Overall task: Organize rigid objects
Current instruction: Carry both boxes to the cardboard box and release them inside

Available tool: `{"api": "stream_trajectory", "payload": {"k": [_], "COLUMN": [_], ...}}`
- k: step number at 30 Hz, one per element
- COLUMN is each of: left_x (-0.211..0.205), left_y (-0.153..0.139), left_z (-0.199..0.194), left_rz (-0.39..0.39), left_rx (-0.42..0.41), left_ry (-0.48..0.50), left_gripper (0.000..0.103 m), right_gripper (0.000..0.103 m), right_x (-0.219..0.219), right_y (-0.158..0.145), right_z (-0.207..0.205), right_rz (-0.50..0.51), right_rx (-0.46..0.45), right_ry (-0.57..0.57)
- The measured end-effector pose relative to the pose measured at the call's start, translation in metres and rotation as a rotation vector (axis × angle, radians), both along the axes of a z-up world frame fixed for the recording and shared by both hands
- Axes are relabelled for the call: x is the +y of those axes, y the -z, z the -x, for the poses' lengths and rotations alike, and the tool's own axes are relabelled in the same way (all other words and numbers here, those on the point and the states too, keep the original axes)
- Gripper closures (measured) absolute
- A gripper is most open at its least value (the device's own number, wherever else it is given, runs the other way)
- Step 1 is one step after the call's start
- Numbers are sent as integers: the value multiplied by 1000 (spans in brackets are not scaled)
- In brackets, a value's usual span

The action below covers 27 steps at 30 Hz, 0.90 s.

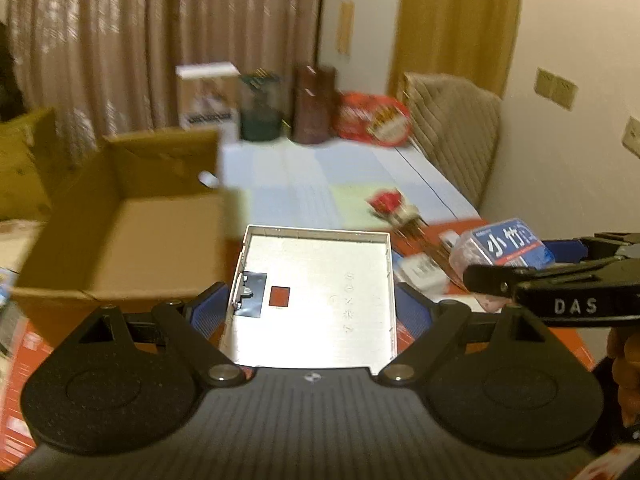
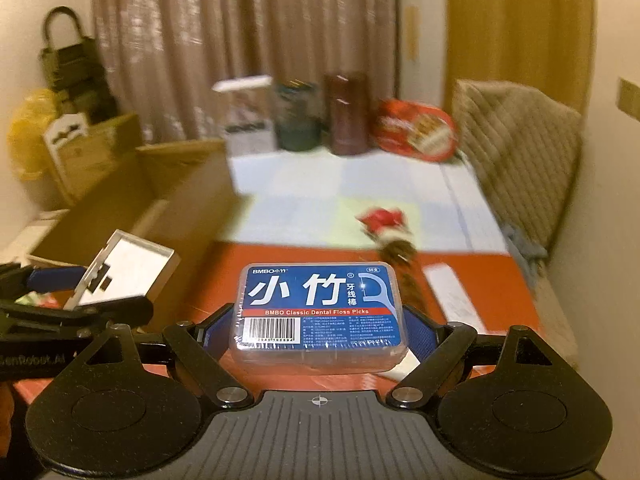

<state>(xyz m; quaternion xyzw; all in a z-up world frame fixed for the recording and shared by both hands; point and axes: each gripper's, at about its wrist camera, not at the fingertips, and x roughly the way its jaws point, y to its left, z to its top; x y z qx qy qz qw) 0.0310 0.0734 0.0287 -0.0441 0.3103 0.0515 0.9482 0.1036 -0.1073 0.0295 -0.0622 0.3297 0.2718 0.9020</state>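
My left gripper (image 1: 314, 312) is shut on a flat silver metal tray (image 1: 320, 292) with raised edges, a black patch and a red square on it; the same tray (image 2: 128, 276) shows at the left of the right wrist view, lifted and tilted. My right gripper (image 2: 320, 334) is shut on a clear plastic box of dental floss picks (image 2: 318, 308) with a blue label, held above the red mat. That floss box (image 1: 506, 246) also appears at the right of the left wrist view. An open cardboard box (image 1: 132, 236) stands empty to the left.
A table with a pale blue cloth (image 2: 360, 184) and a red mat (image 2: 304, 252) carries a red-topped bundle of sticks (image 2: 386, 224), a white card (image 2: 452, 296), jars (image 2: 346, 114) and a red tin (image 2: 418, 130) at the far edge. A padded chair (image 2: 520, 148) stands right.
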Motion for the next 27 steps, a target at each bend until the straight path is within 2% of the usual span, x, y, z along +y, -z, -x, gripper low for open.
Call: {"api": "stream_trajectory", "payload": {"k": [3, 6, 11, 19, 23, 27], "left_x": [32, 65, 127, 192, 203, 209], "left_y": [-19, -31, -37, -20, -4, 6], "left_z": [10, 13, 9, -14, -21, -25], "left_rz": [-36, -60, -85, -67, -64, -57], "left_rx": [-25, -17, 2, 44, 71, 79], "left_ry": [-61, -101, -160, -172, -159, -154], "left_gripper": [17, 17, 17, 17, 17, 17], "right_gripper": [20, 20, 20, 20, 20, 20], "right_x": [31, 67, 134, 217, 239, 242], "right_y": [-13, -19, -12, 15, 28, 41], "right_z": [5, 6, -1, -26, -33, -42], "right_rz": [-17, -34, -12, 66, 84, 100], "right_rx": [-15, -14, 5, 22, 34, 50], "right_ry": [-75, -150, -273, -389, -415, -416]}}
